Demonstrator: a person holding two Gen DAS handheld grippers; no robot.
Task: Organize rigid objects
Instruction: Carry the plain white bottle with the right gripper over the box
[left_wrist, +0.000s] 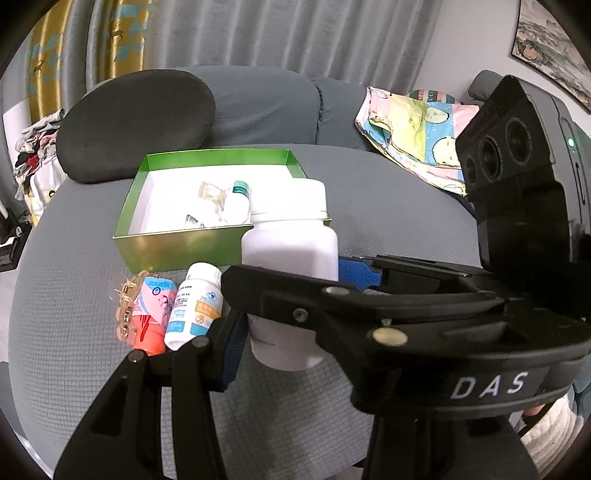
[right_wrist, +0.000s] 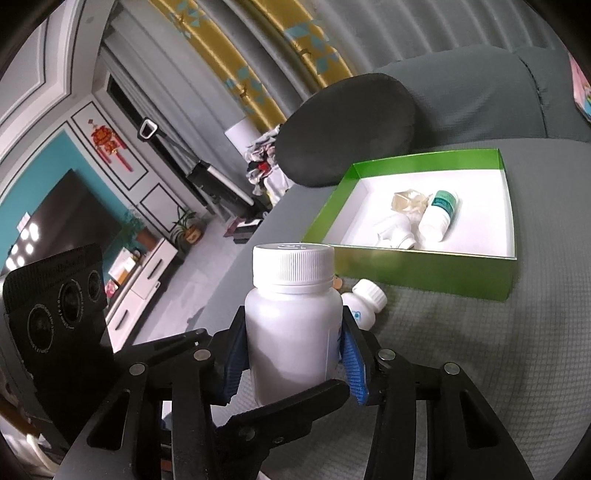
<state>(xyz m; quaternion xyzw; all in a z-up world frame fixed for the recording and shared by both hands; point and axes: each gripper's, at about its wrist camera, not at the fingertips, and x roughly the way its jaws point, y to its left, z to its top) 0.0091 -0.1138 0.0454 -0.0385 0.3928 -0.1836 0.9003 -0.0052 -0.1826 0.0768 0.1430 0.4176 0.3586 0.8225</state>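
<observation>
A large white bottle (left_wrist: 291, 254) (right_wrist: 291, 325) with a ribbed white cap stands upright, close over the grey sofa seat (left_wrist: 74, 295). My left gripper (left_wrist: 284, 339) is shut on its lower body, and one blue pad (left_wrist: 231, 350) presses its left side. My right gripper (right_wrist: 293, 363) is also shut on it, with a blue pad on each side. In the left wrist view the right gripper crosses in front of the bottle. Just beyond is a green box (left_wrist: 177, 245) (right_wrist: 424, 267) holding a small green-capped bottle (left_wrist: 238, 205) (right_wrist: 439, 216) and a clear glass bottle (right_wrist: 408, 201).
A small white bottle with an orange label (left_wrist: 194, 306) (right_wrist: 364, 302), a pink and red carton (left_wrist: 153, 317) and a gold clip (left_wrist: 127, 306) lie on the seat in front of the box. A dark cushion (left_wrist: 136, 125) leans behind it. A patterned cloth (left_wrist: 413, 125) lies at the right.
</observation>
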